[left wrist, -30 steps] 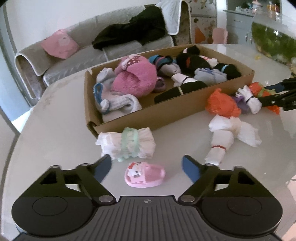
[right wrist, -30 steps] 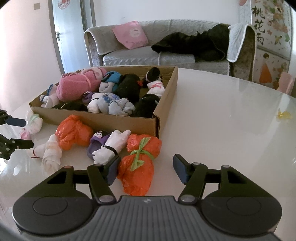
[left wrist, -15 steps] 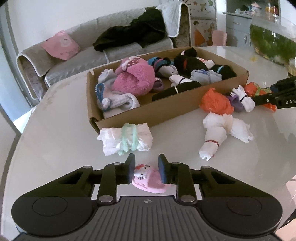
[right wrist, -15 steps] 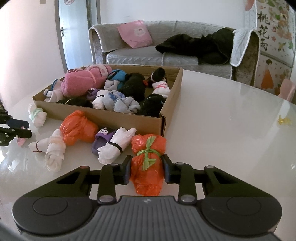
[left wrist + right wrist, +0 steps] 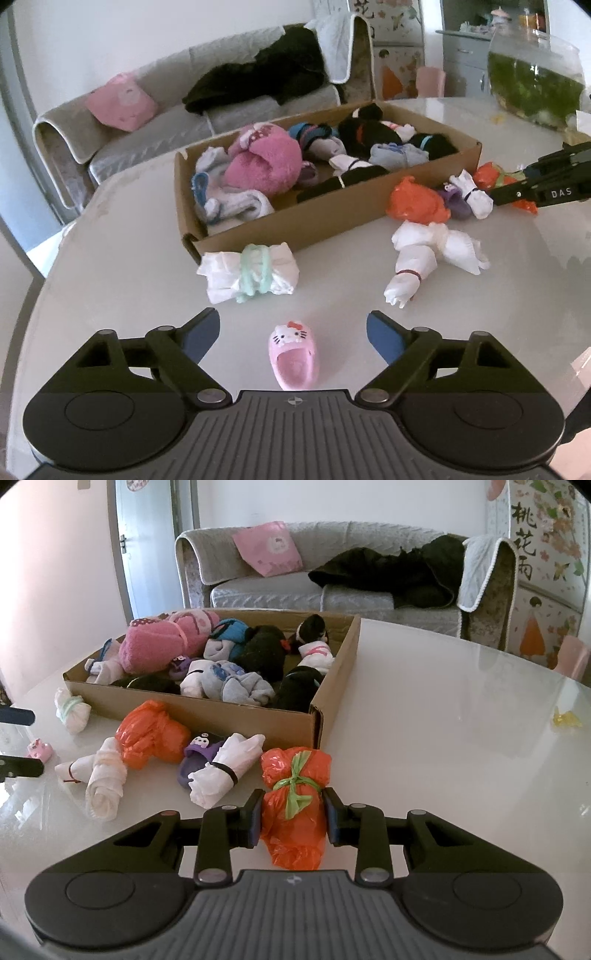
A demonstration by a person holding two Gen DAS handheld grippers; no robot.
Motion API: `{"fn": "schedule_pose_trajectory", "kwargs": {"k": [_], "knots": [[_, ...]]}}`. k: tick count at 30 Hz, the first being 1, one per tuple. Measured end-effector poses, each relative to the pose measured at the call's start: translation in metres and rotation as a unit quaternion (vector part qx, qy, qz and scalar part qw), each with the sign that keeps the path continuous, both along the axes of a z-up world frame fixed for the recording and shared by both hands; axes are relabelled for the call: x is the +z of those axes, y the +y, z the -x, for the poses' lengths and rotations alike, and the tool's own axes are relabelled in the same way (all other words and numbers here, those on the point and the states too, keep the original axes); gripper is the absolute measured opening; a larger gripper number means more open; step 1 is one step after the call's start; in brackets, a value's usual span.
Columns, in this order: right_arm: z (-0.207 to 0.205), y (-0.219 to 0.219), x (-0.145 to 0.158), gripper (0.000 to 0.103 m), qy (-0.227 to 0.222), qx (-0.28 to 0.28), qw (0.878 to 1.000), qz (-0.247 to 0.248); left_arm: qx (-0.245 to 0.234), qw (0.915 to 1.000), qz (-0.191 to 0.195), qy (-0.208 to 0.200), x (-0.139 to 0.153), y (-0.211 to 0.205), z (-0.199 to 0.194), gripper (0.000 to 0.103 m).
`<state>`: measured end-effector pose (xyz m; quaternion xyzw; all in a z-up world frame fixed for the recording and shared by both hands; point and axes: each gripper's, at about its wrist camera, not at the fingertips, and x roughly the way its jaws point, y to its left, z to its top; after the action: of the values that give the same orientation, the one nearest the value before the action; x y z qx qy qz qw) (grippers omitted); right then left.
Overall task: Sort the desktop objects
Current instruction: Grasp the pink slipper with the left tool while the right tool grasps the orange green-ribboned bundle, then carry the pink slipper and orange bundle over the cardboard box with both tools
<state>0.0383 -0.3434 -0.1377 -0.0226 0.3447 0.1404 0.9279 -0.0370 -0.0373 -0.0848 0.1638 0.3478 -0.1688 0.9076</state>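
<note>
- Left gripper (image 5: 293, 332): my jaws are opening, spread wide to either side of the pink slipper (image 5: 293, 356). It lies free on the table (image 5: 110, 258) between the fingers, untouched, long axis running near to far, toe end away from me.
- White bundles: I count three loose ones, the nearest (image 5: 249, 271) just beyond the slipper.
- Cardboard box (image 5: 314, 221): one, far centre, already holding rolled socks.
- Purple slipper (image 5: 199, 751): one.
- Right gripper (image 5: 293, 821): my fingers are clamped on the orange bundle (image 5: 295, 797), long axis pointing away, the box just beyond to the left. Orange bundles: two.
</note>
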Motion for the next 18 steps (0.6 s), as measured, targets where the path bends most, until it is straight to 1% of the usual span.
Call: {"fn": "schedule_pose_trajectory", "kwargs": {"k": [2, 3, 4, 5, 7, 8, 10, 11, 12, 18], "knots": [[0.0, 0.0, 0.0, 0.03, 0.0, 0.001, 1.0, 0.0, 0.004, 1.0, -0.002, 0.008, -0.003, 0.002, -0.001, 0.09], [0.0, 0.001, 0.001, 0.03, 0.0, 0.001, 1.0, 0.001, 0.004, 0.9999, -0.004, 0.014, -0.005, 0.002, -0.002, 0.088], [0.0, 0.001, 0.001, 0.03, 0.0, 0.001, 1.0, 0.0, 0.004, 0.9997, -0.004, 0.024, -0.008, 0.002, -0.004, 0.08], [0.0, 0.001, 0.001, 0.03, 0.0, 0.001, 1.0, 0.0, 0.004, 0.9996, 0.006, 0.027, -0.008, 0.004, -0.003, 0.077], [0.001, 0.002, 0.001, 0.03, 0.0, 0.001, 1.0, 0.0, 0.005, 0.999, 0.023, 0.037, -0.007, 0.006, -0.002, 0.059], [0.001, 0.002, 0.001, 0.03, 0.001, 0.001, 1.0, 0.0, 0.01, 0.9987, 0.029, 0.04, -0.007, 0.008, -0.001, 0.056], [0.001, 0.002, 0.0, 0.03, 0.001, 0.001, 1.0, -0.001, 0.016, 0.9982, 0.037, 0.044, -0.006, 0.009, 0.002, 0.042], [0.001, 0.001, 0.001, 0.03, 0.001, 0.001, 1.0, -0.001, 0.018, 0.9982, 0.036, 0.044, -0.006, 0.009, 0.004, 0.038], [0.001, 0.001, 0.001, 0.03, 0.001, 0.0, 1.0, -0.001, 0.021, 0.9983, 0.035, 0.042, -0.005, 0.008, 0.006, 0.036], [0.001, -0.002, 0.003, 0.03, -0.001, 0.001, 1.0, -0.004, 0.028, 0.9984, 0.029, 0.039, -0.004, 0.004, 0.008, 0.035]]}}
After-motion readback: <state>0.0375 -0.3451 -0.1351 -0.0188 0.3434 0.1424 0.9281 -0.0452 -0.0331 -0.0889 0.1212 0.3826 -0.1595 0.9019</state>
